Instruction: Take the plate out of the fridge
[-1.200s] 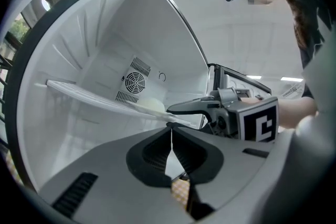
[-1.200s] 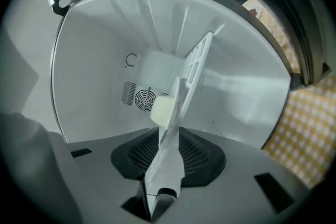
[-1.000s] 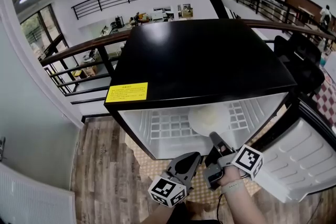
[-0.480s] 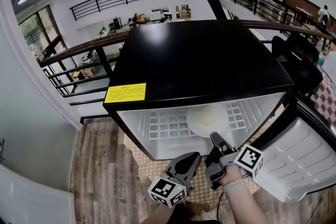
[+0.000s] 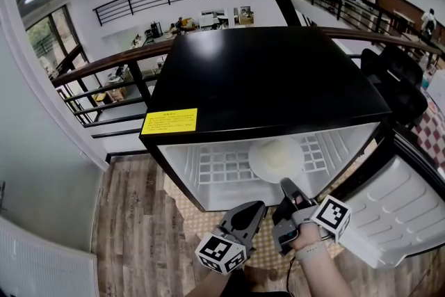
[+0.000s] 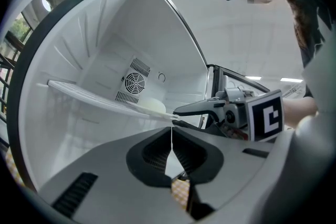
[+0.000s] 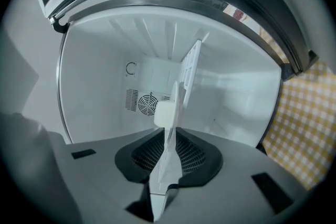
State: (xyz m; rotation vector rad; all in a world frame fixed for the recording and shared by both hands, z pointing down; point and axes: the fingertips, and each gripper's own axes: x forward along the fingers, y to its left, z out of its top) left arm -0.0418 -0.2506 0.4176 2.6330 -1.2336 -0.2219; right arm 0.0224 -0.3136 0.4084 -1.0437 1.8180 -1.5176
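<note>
your right gripper (image 5: 286, 186) has just been closing, and its jaws pinch the near rim of the white plate (image 5: 276, 158). the plate lies on the wire shelf (image 5: 222, 167) inside the open fridge (image 5: 271, 80), toward the shelf's right side. your left gripper (image 5: 256, 208) hangs just left of the right one, at the fridge mouth, jaws together on nothing.

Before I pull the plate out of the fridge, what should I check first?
1. The fridge door is open wide: ok.
2. The right tool is on the near rim of the plate, jaws just closed onto it: ok.
3. The plate lies on the wire shelf, nothing beside it: ok.
4. The left tool is shut, empty, clear of the plate: ok.
5. Grip firm enough to carry the plate: cannot tell.
</note>
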